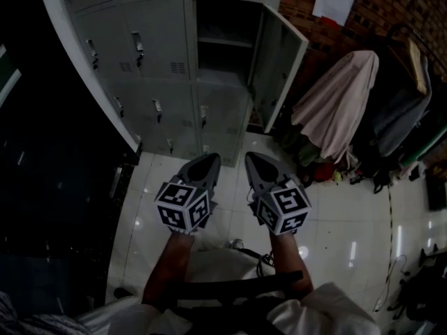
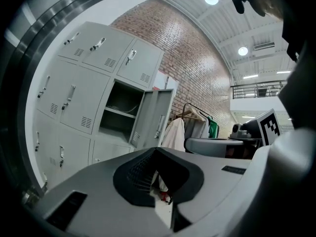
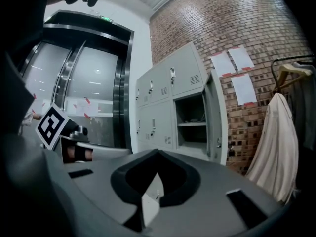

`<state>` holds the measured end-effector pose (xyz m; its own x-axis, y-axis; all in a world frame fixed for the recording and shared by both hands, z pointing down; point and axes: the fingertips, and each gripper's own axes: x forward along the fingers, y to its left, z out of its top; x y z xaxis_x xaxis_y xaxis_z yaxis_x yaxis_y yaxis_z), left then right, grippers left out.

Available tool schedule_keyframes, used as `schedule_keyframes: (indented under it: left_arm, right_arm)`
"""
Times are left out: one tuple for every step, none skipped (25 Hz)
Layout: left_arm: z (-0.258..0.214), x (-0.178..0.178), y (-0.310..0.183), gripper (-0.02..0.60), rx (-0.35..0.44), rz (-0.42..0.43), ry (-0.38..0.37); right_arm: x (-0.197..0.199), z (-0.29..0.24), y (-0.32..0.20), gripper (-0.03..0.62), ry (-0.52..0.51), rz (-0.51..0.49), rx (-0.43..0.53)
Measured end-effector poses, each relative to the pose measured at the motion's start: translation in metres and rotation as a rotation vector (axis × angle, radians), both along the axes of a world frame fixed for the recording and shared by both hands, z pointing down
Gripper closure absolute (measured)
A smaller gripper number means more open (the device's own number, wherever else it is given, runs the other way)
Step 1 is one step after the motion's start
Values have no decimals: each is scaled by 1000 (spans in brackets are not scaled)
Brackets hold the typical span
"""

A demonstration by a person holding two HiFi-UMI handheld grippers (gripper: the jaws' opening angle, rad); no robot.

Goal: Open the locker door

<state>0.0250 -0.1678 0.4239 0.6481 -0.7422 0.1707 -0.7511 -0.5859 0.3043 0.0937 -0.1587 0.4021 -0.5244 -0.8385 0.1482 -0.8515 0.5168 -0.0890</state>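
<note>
A bank of grey lockers (image 1: 154, 54) is standing at upper left, every visible door shut but one. That one locker door (image 1: 279, 65) is hanging wide open at the bank's right end. Its free edge is jutting toward a clothes rack where a pale coat (image 1: 335, 103) is draping. One shelf (image 1: 222, 42) is showing inside. White floor tiles (image 1: 230, 145) are lying bare between the lockers and two grippers. Two forearms (image 1: 171, 264) are reaching forward side by side, well short of the door. The left gripper (image 1: 208, 162) is pointing toward the lockers, jaws pressed together on nothing. The right gripper (image 1: 255, 162) is doing the same.
</note>
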Motion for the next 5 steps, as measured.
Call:
schedule_keyframes:
  left_arm:
    - [-1, 1, 0, 589, 1, -1, 0]
    - [-1, 1, 1, 589, 1, -2, 0]
    - [-1, 2, 1, 589, 1, -2, 1]
    - [-1, 3, 2, 589, 2, -3, 1]
    - [-2, 3, 3, 589, 2, -3, 1]
  right_arm:
    - [1, 0, 1, 591, 1, 0, -2]
    - [2, 0, 1, 590, 2, 0, -3]
    - [3, 0, 1, 591, 2, 1, -4]
    - [4, 0, 2, 591, 1, 3, -4]
    - [5, 0, 2, 591, 1, 5, -5]
